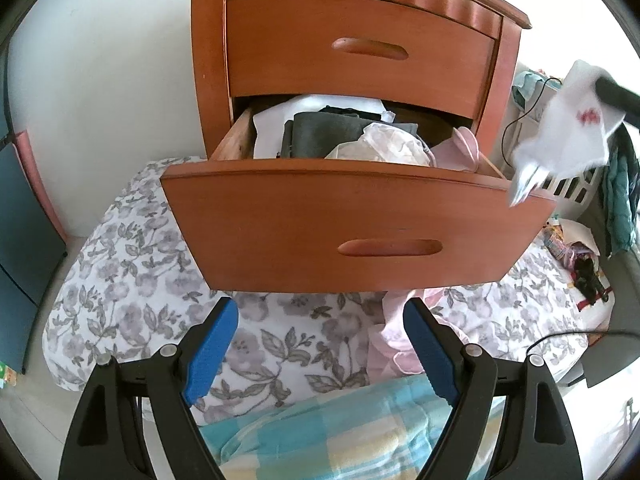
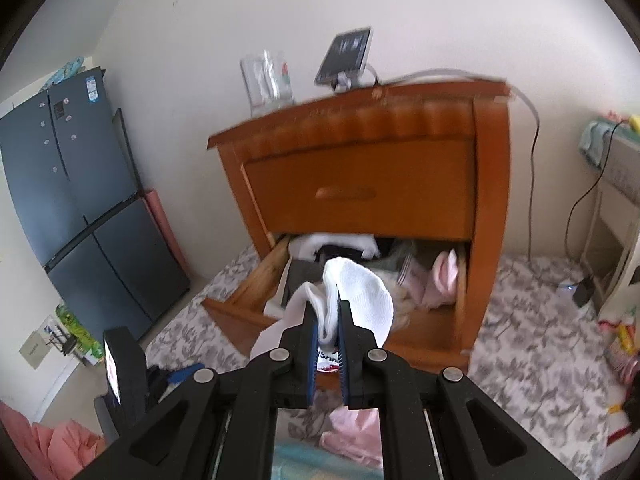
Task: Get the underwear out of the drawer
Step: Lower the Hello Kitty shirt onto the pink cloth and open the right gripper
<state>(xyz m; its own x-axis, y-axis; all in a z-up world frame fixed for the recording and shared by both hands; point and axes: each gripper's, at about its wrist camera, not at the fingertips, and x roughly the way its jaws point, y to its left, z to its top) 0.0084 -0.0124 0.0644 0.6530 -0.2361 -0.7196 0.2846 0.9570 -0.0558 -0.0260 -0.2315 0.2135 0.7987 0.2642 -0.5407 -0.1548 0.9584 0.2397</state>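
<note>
Holding white underwear, right gripper: jaws clamped on the fabric, garment lifted clear of the drawer and hanging past its right corner. Left gripper: jaws apart, nothing between them, hovering over the floral bedding below the drawer front. Drawer: pulled out, contents a grey folded garment, pale crumpled cloth, pink item at its right edge. Nightstand: upper drawer closed.

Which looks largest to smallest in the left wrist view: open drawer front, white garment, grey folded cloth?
1. Drawer front, clearly largest.
2. White garment, held up by the right gripper.
3. Grey cloth, partly hidden; it and the garment look alike, so their order is unsure.
</note>
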